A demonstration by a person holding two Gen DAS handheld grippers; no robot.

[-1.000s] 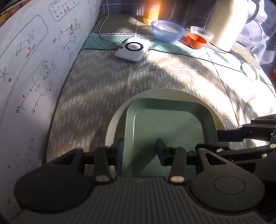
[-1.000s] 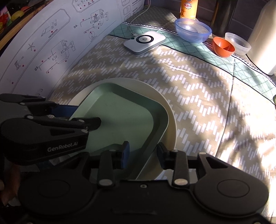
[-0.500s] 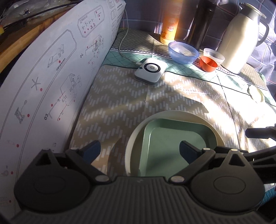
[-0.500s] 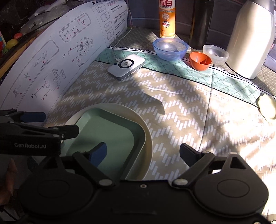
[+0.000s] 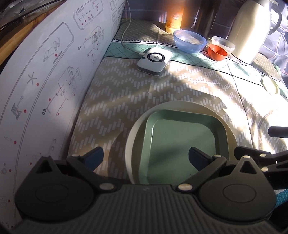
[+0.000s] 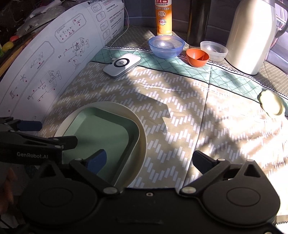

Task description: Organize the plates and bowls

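A square green plate lies inside a round cream plate on the patterned cloth. My left gripper is open and empty, raised just above the near edge of the plates. My right gripper is open and empty above the cream plate's right edge. At the back stand a blue bowl, an orange bowl and a clear bowl.
A white instruction board walls off the left side. A white charger pad, orange bottle, dark flask and cream thermos stand at the back. A small pale dish lies at right.
Both grippers opened, let go of the plates and pulled back and up. The stacked plates stay on the cloth.
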